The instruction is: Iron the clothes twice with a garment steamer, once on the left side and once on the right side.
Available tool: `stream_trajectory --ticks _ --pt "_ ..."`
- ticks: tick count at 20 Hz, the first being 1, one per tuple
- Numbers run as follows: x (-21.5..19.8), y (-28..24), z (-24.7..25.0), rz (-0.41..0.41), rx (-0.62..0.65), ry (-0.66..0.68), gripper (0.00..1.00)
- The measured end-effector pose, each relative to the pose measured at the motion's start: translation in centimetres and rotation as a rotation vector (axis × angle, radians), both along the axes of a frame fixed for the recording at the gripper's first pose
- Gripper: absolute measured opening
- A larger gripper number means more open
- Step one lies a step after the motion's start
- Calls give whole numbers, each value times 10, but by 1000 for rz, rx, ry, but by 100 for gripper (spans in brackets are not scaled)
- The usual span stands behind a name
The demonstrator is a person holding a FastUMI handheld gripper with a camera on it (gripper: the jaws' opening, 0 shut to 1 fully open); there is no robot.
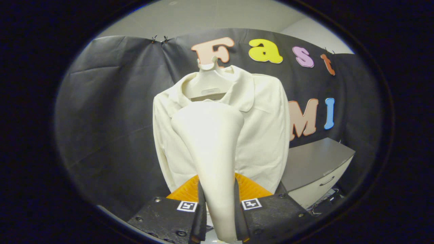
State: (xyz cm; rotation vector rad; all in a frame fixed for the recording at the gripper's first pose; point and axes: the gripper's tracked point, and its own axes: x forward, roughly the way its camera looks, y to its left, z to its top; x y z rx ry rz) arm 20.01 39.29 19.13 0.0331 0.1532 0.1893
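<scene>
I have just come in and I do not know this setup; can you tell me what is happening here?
A person's hand-held tool is shut on the cream-white handle of a garment steamer, whose wide head points up and forward. Just beyond it, a cream-white collared shirt hangs on a pale plastic hanger in front of the black cloth wall. The steamer head is held before the middle of the shirt, below the collar; whether it touches the cloth cannot be told. A grey cabinet stands beside the shirt.

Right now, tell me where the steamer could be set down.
The gripper is shut on the steamer, in front of the shirt on its hanger. The bare spot is the grey cabinet top, beside the shirt's sleeve, against the black wall.
</scene>
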Motion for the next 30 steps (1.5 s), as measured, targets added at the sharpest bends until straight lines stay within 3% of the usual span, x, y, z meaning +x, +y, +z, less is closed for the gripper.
stream_trajectory --ticks 10,20,30 --pt "53 61 -83 12 -110 91 34" --pt "59 59 -175 -82 -125 145 34" --pt "45 47 -295 -114 -197 323 34"
